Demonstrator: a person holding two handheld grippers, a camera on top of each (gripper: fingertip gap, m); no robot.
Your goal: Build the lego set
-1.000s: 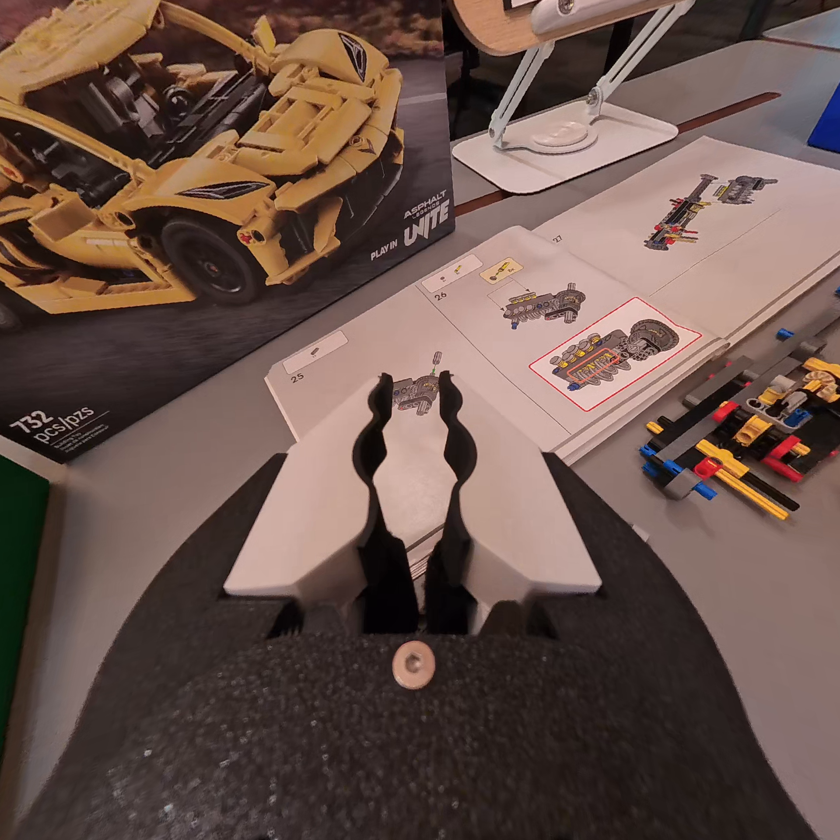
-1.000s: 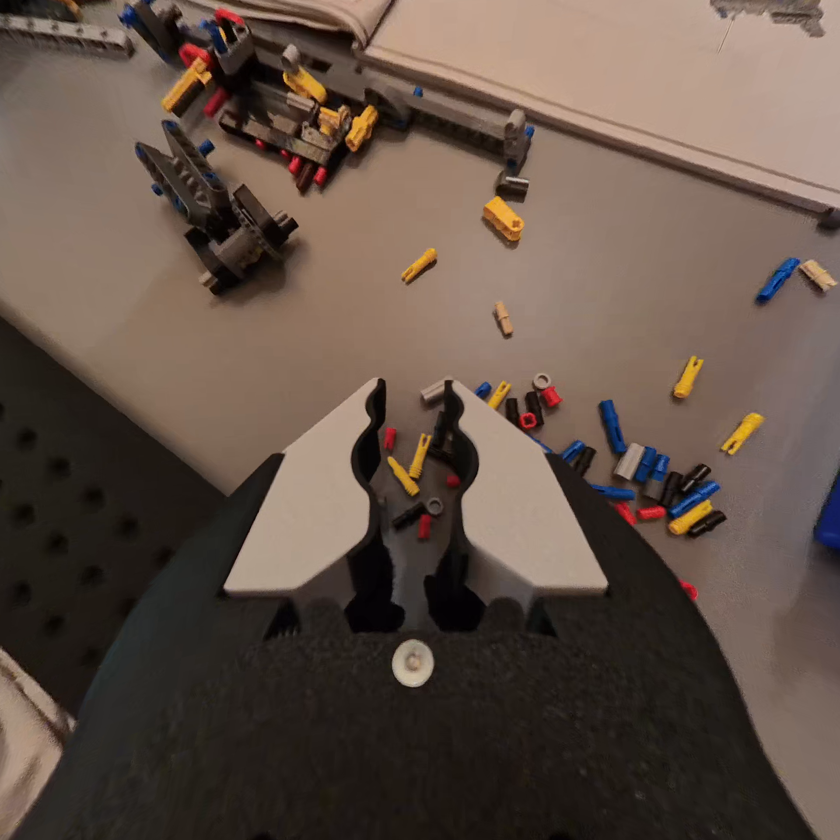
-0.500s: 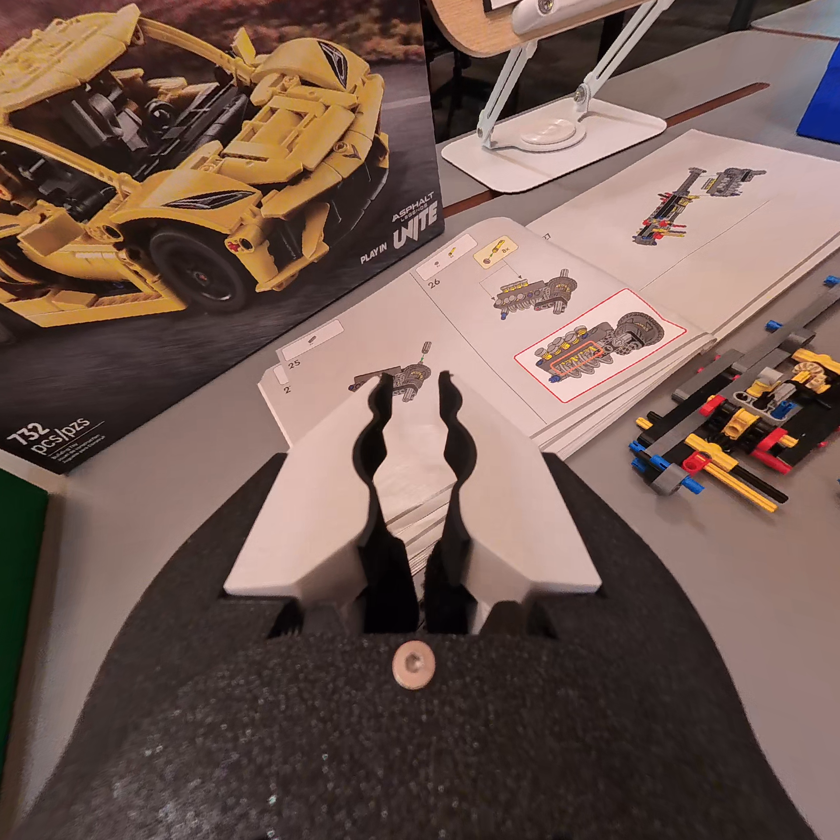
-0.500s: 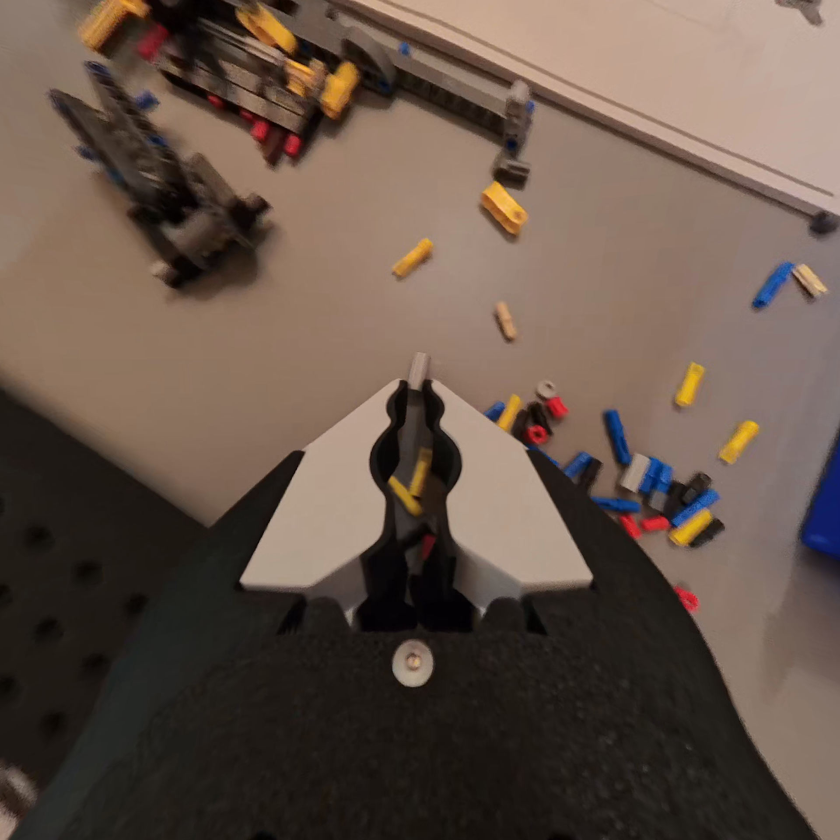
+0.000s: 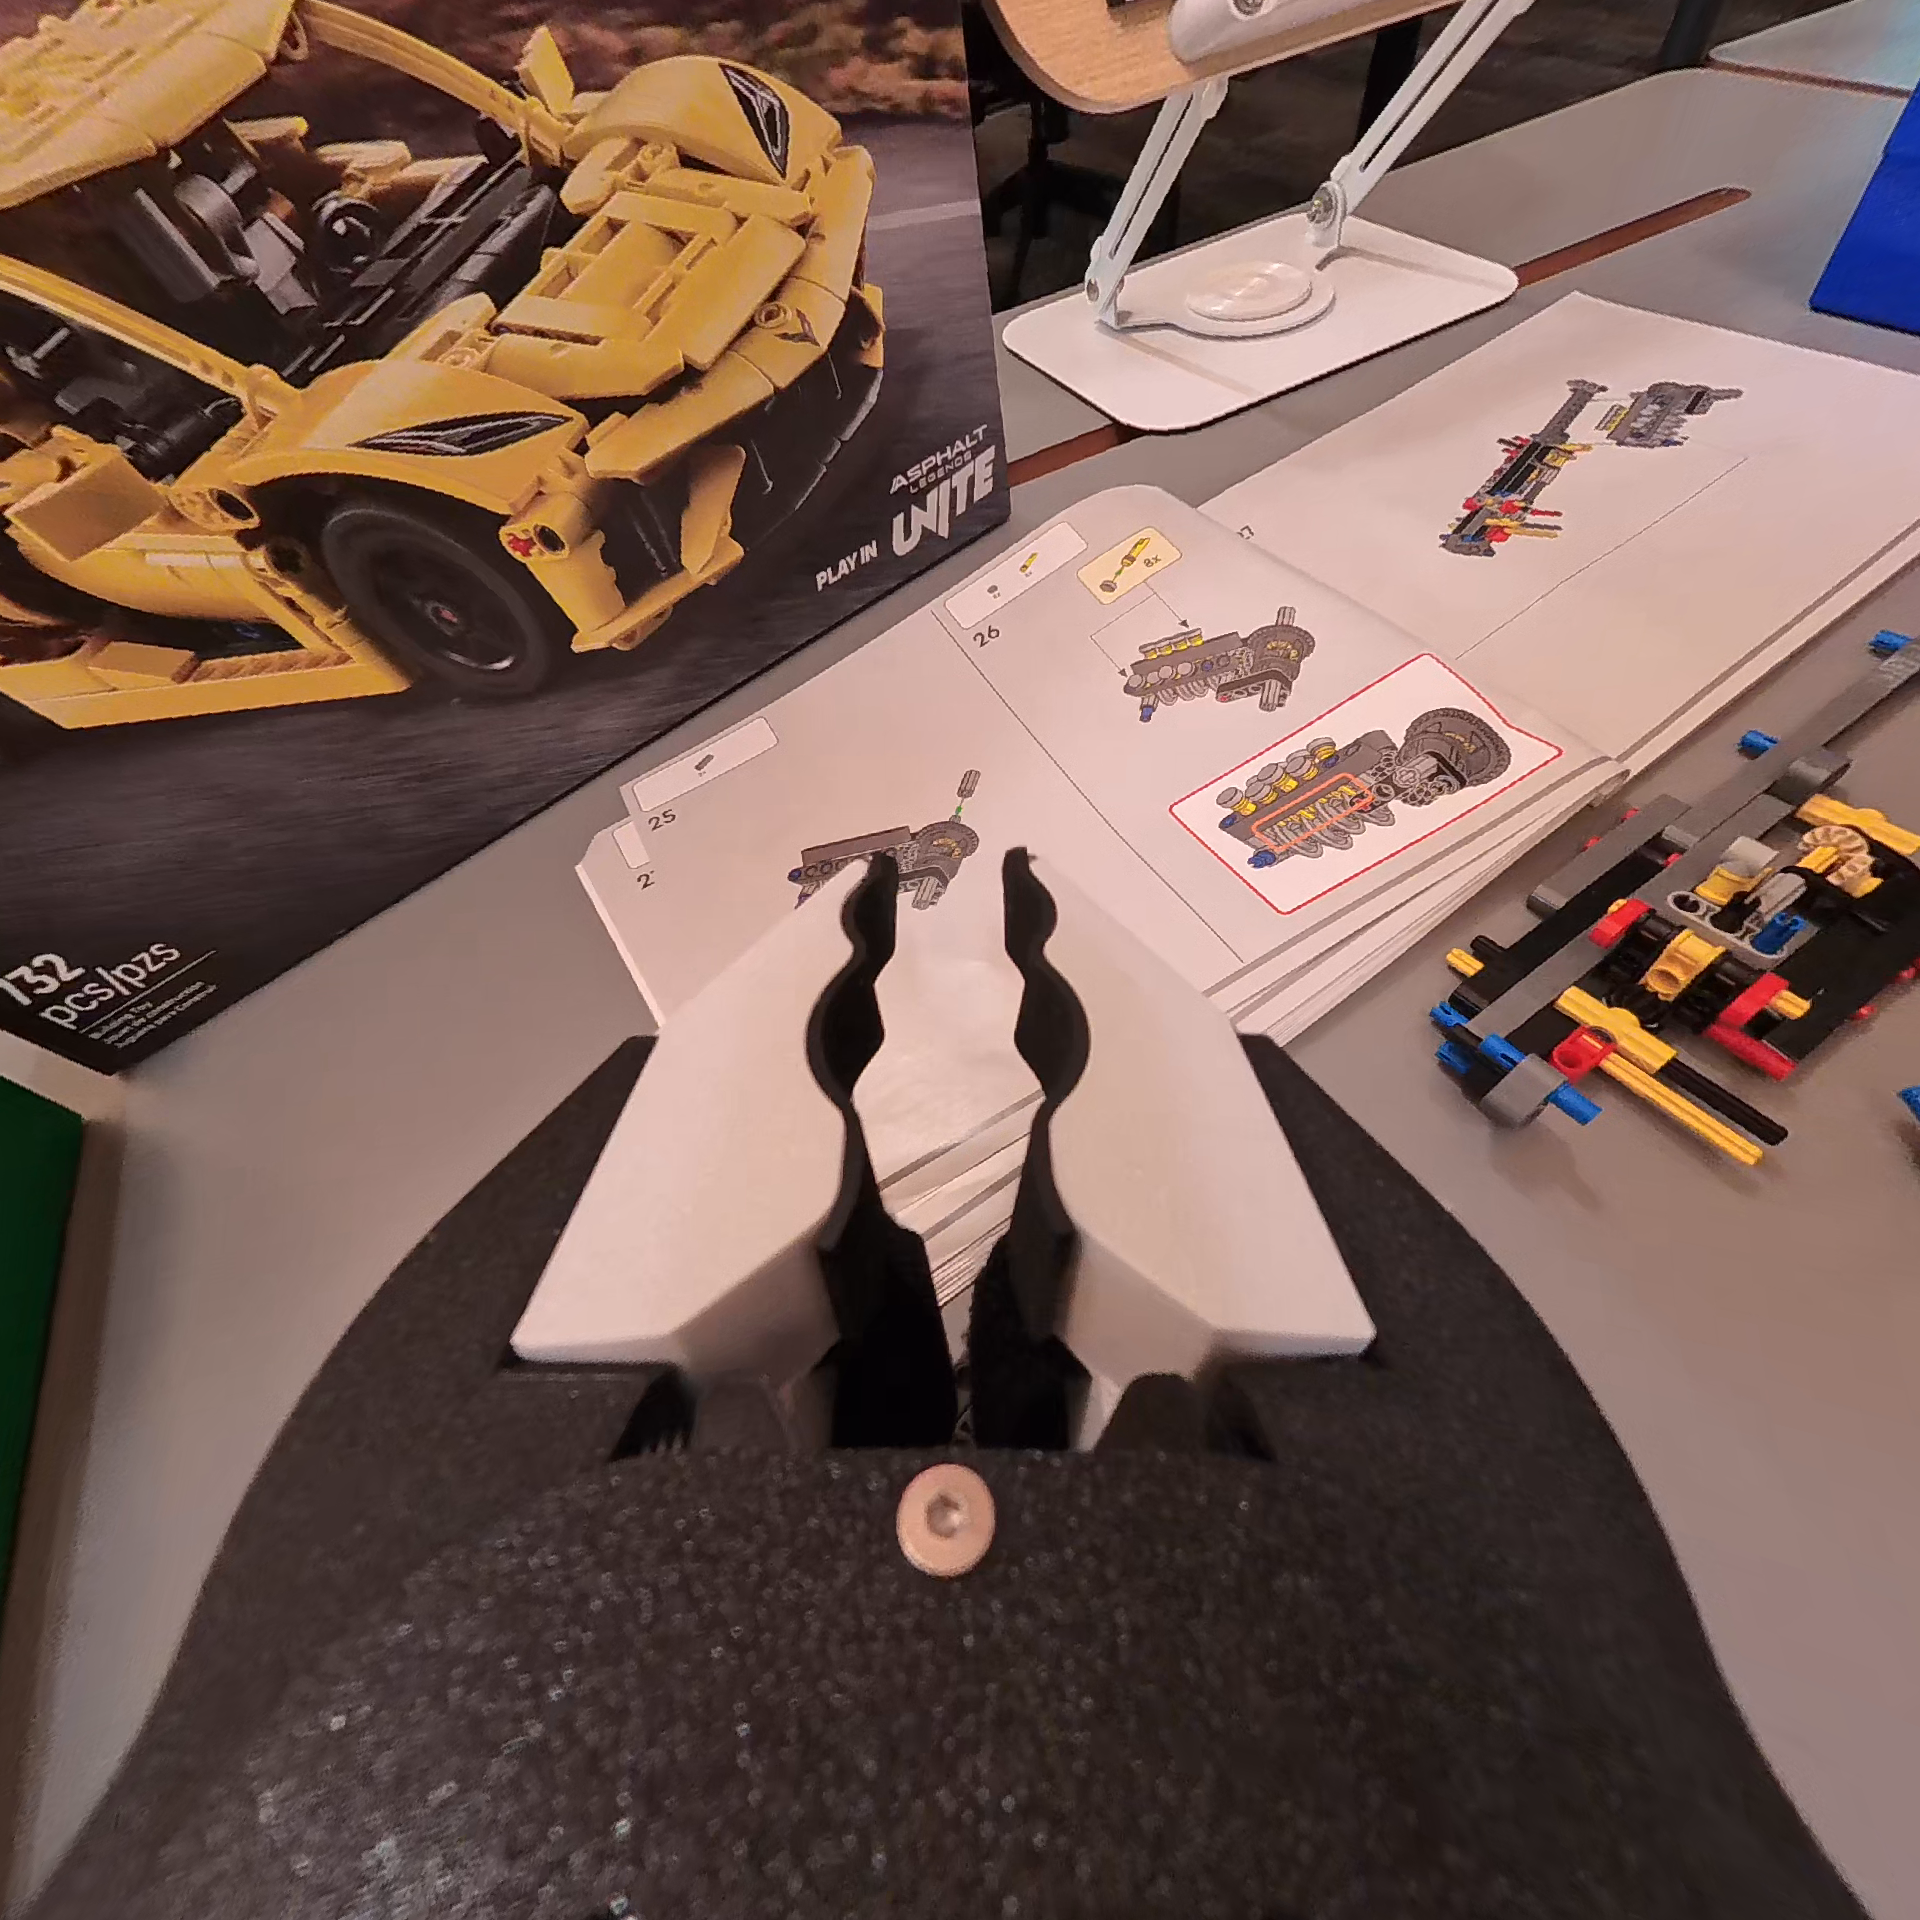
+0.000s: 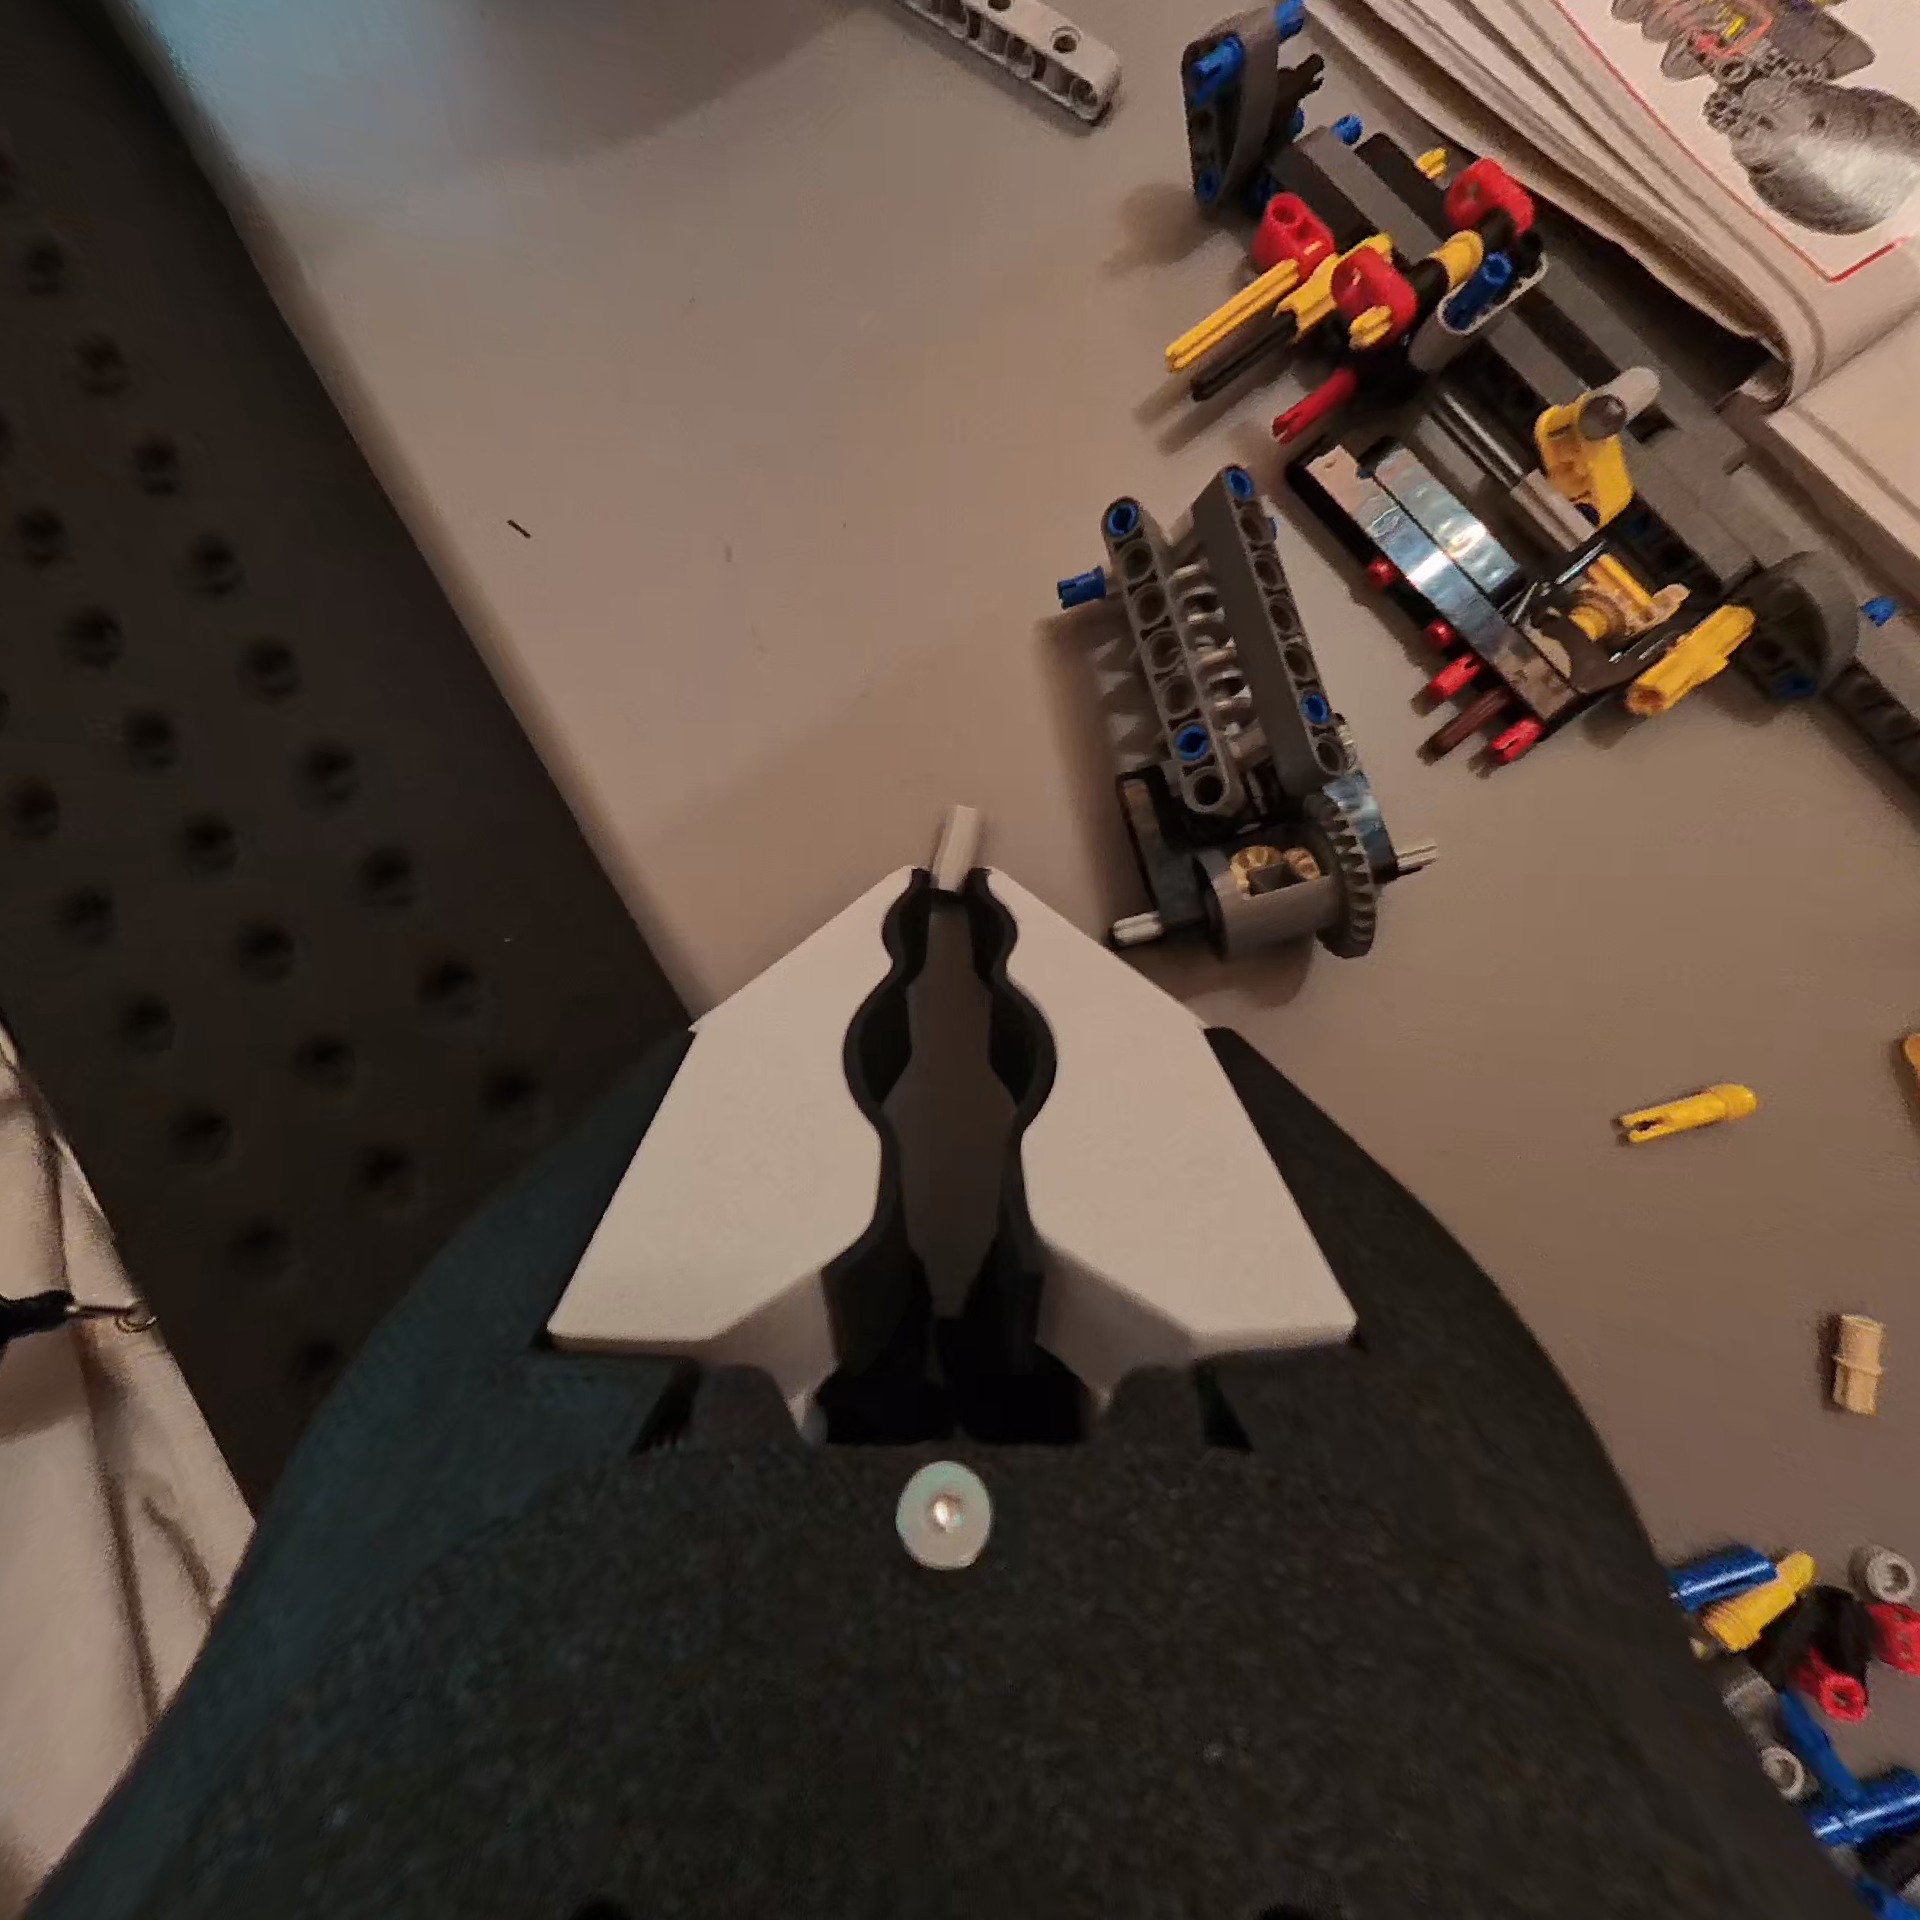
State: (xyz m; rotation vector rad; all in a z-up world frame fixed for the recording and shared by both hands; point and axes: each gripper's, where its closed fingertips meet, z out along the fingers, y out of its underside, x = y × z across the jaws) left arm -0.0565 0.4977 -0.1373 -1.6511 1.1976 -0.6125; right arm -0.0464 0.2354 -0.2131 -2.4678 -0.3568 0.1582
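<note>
My right gripper [image 6: 953, 878] is shut on a small grey pin [image 6: 958, 840] that sticks out past its tips, held above the table to the left of a grey engine block assembly [image 6: 1226, 717] with a gear at its near end. The long chassis assembly [image 6: 1507, 499] with red, yellow and blue parts lies beyond it. My left gripper [image 5: 948, 862] is open and empty over the near corner of the open instruction booklet [image 5: 1195, 727]. The chassis [image 5: 1704, 966] also shows at the right in the left wrist view.
The set's box [image 5: 436, 416] stands at the back left, a white stand base [image 5: 1257, 312] behind the booklet. Loose pins [image 6: 1808, 1642] lie at the right, with a yellow pin [image 6: 1688, 1112] and a tan pin [image 6: 1857, 1377]. A dark perforated surface [image 6: 208, 727] borders the table's left edge. The grippers' ends are close to 25 cm from one another.
My right gripper closed on the grey pin from the loose pile, lifted it and swung left toward the engine block. My left gripper drifted slightly back over the booklet, still open.
</note>
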